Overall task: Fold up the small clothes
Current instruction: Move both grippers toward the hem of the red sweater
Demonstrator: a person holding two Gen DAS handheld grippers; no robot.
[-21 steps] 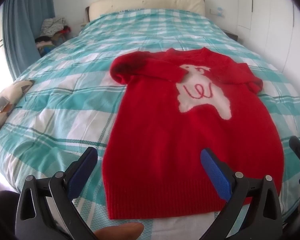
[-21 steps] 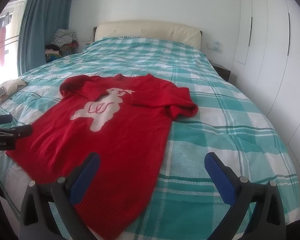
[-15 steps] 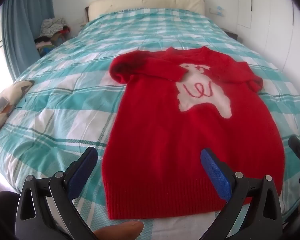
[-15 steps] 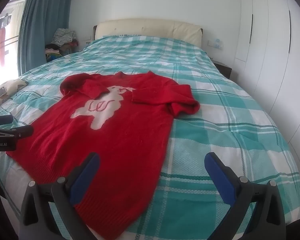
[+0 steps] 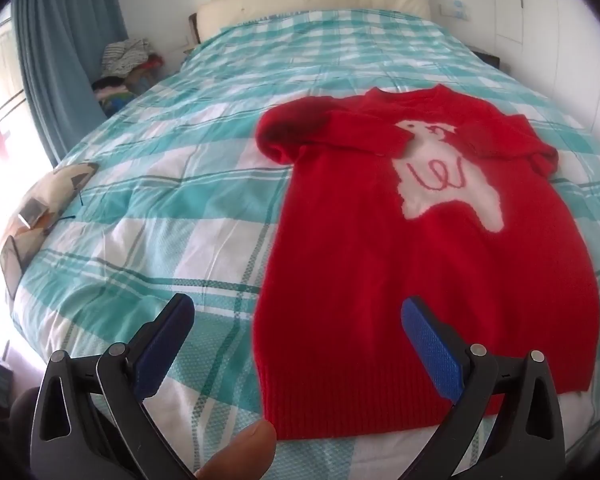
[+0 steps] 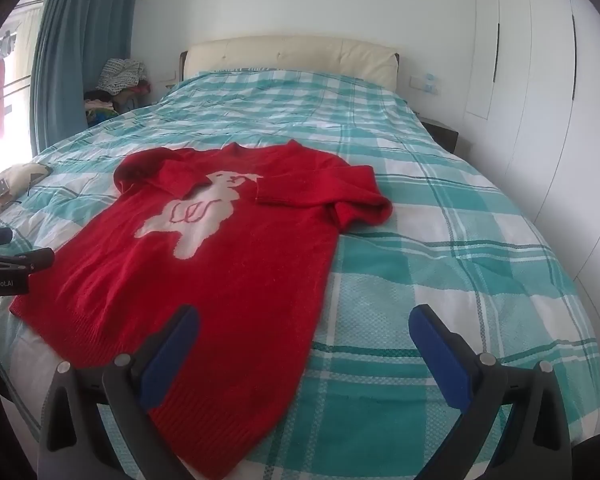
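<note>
A small red sweater (image 5: 412, 248) (image 6: 228, 264) with a white animal on its chest lies flat on the teal checked bed (image 5: 172, 216) (image 6: 440, 272), both sleeves folded in over the chest. My left gripper (image 5: 298, 320) hovers open above the sweater's lower left hem corner, nothing between its blue pads. Wide open too, my right gripper (image 6: 304, 330) hangs over the sweater's lower right edge without touching it. In the right wrist view the left gripper's fingers (image 6: 24, 258) show at the left edge.
A patterned cushion (image 5: 40, 208) lies at the bed's left edge. Clothes are piled (image 6: 118, 80) beside a blue curtain (image 6: 76, 52) at the far left. White wardrobe doors (image 6: 540, 100) stand to the right, and a cream headboard (image 6: 292, 54) closes off the far end.
The left wrist view has swung left, so the sweater now sits further right in it. The right gripper has eased back a little. Both stay open.
</note>
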